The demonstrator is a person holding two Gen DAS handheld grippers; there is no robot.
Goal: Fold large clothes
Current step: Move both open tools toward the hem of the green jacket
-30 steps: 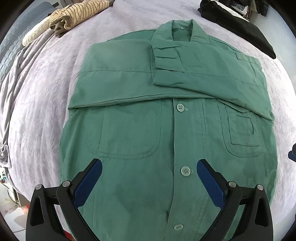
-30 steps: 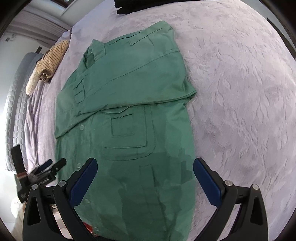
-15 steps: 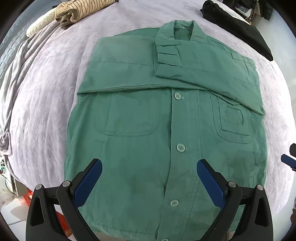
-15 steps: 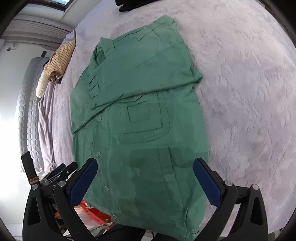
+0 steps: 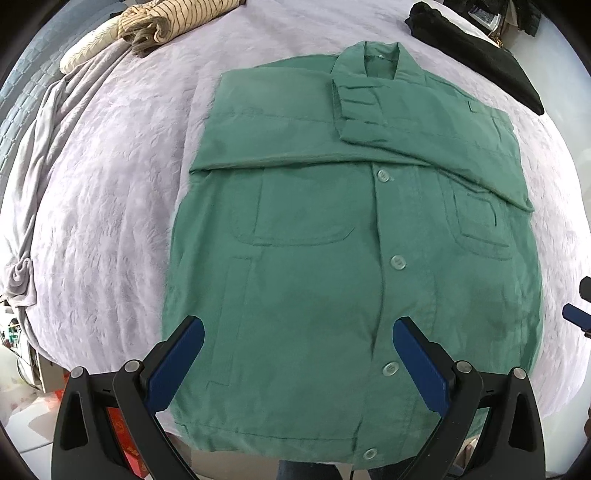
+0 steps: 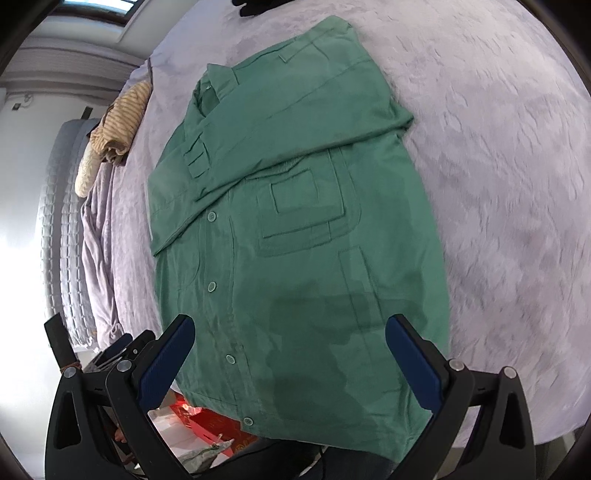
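A green button-up shirt (image 5: pixel 332 258) lies flat and face up on the bed, collar away from me, both sleeves folded across the chest. Its hem runs along the bed's near edge. My left gripper (image 5: pixel 297 343) hangs open above the lower front of the shirt, nothing between its blue pads. In the right wrist view the same shirt (image 6: pixel 303 236) stretches away at a slant, and my right gripper (image 6: pixel 290 341) stands open over its lower right part, holding nothing. The right gripper's tip (image 5: pixel 576 315) peeks in at the right edge of the left wrist view.
A pale lilac bedspread (image 5: pixel 110 184) covers the bed. A folded striped beige garment (image 5: pixel 173 18) and a cream one lie at the far left, a black garment (image 5: pixel 476 48) at the far right. A grey blanket (image 5: pixel 29 177) trails down the left side. Red packaging (image 6: pixel 210 424) sits on the floor below.
Both grippers have pulled back toward me and risen, so more of the shirt's lower part and hem shows. Both stay open. The shirt has not moved.
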